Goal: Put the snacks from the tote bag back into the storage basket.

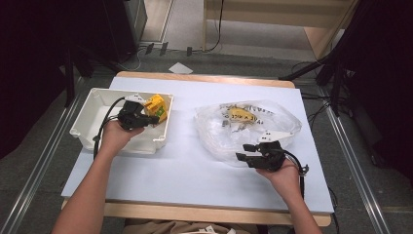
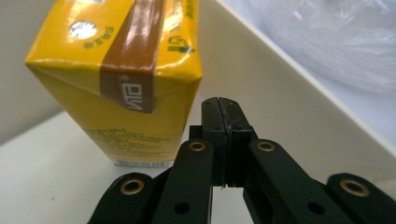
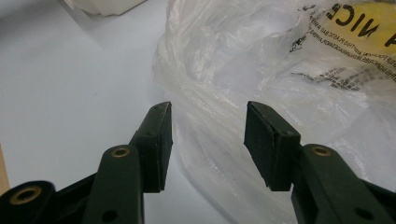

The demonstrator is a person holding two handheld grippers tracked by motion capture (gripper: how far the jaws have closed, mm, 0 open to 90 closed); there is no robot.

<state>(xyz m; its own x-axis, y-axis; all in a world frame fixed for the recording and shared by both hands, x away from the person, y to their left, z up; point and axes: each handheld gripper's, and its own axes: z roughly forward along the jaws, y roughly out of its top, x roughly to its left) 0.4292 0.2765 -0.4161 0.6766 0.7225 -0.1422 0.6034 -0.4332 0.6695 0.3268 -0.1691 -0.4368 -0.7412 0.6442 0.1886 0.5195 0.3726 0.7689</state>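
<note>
On the left of the table, the white bin [image 1: 92,117] holds a yellow carton [image 2: 116,79] standing upright near its far right corner. The left gripper [image 2: 223,116] sits inside the bin just beside the carton, jaws pressed together on nothing, which suggests the carton is already set down. The right gripper [image 3: 208,135], jaws apart, faces the edge of the crumpled plastic bag [image 3: 261,60], probably positioned to grasp it.
</note>
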